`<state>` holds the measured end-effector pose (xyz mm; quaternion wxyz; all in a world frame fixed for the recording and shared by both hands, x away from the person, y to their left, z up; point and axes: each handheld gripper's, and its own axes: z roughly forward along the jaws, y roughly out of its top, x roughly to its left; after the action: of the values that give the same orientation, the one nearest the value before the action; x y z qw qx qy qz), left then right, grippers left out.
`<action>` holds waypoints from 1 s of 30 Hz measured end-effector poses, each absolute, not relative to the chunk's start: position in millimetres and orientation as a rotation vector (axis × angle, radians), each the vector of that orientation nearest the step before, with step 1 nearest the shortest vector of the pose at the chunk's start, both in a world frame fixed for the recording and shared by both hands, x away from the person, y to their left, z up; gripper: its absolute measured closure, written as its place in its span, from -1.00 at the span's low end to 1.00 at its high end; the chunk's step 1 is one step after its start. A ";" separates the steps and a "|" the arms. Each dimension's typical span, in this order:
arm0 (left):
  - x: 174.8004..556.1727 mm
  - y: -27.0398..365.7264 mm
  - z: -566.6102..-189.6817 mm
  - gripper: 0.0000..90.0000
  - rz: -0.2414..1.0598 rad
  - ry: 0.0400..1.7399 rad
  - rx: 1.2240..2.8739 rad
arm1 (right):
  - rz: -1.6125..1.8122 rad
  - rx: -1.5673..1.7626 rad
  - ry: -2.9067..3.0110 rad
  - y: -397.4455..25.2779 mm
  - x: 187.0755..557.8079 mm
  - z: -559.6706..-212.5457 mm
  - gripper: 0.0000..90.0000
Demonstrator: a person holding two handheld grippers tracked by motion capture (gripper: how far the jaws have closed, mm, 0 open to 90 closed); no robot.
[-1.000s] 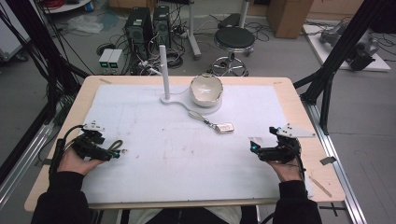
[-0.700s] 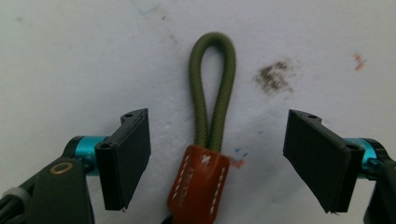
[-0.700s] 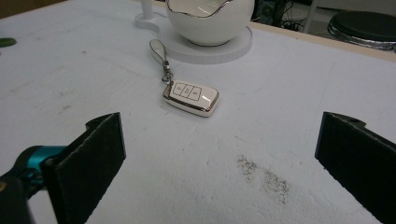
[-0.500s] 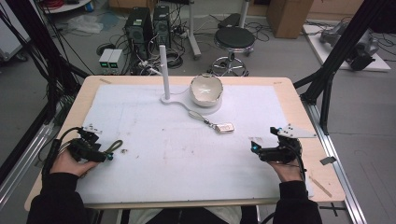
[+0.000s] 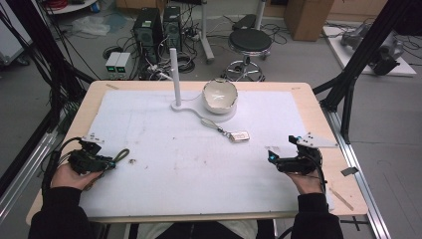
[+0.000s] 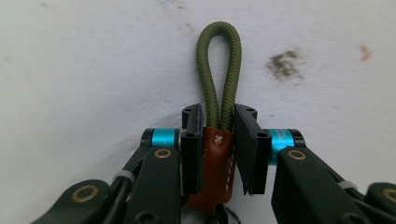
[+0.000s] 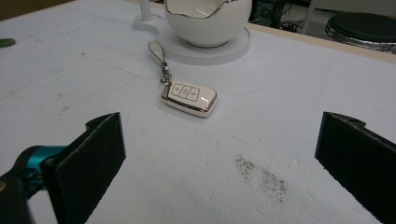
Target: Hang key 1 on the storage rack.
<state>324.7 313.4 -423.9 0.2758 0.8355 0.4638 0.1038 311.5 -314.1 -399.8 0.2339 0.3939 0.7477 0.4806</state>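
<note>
Left gripper (image 6: 218, 154): jaws pinching strap (image 6: 218, 79) at its tab, far left of bowl (image 5: 219, 94).
Right gripper (image 7: 219, 154): jaws spread wide, empty.
Key (image 7: 189, 99): just before bowl.
Advice: hold pinch firm; lift loop toward post (image 5: 174, 74).

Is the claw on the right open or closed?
Open. The right gripper has its two black jaws far apart with bare white table between them; the key fob lies ahead, untouched.
</note>
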 end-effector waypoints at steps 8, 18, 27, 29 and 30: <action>328.0 319.1 -421.7 0.66 0.226 1.266 2.165 | 1.319 1.081 2.053 -313.9 311.6 -399.8 -0.98; 334.2 314.4 -410.3 0.66 0.222 1.249 2.144 | 1.319 1.076 2.054 -313.4 312.1 -400.1 -0.98; 347.9 307.6 -389.6 0.66 0.243 1.227 2.129 | 1.320 1.074 2.056 -312.9 312.8 -400.5 -0.98; 351.7 304.7 -382.5 0.65 0.252 1.217 2.124 | 1.322 1.070 2.054 -313.6 313.1 -400.4 -0.99; 353.2 304.0 -380.5 0.65 0.244 1.212 2.115 | 1.322 1.070 2.054 -313.6 313.1 -400.4 -0.99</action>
<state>353.2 304.0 -380.5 0.3391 0.8121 0.4656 0.0939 313.1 -313.6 -400.4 0.2353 0.3899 0.7487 0.4818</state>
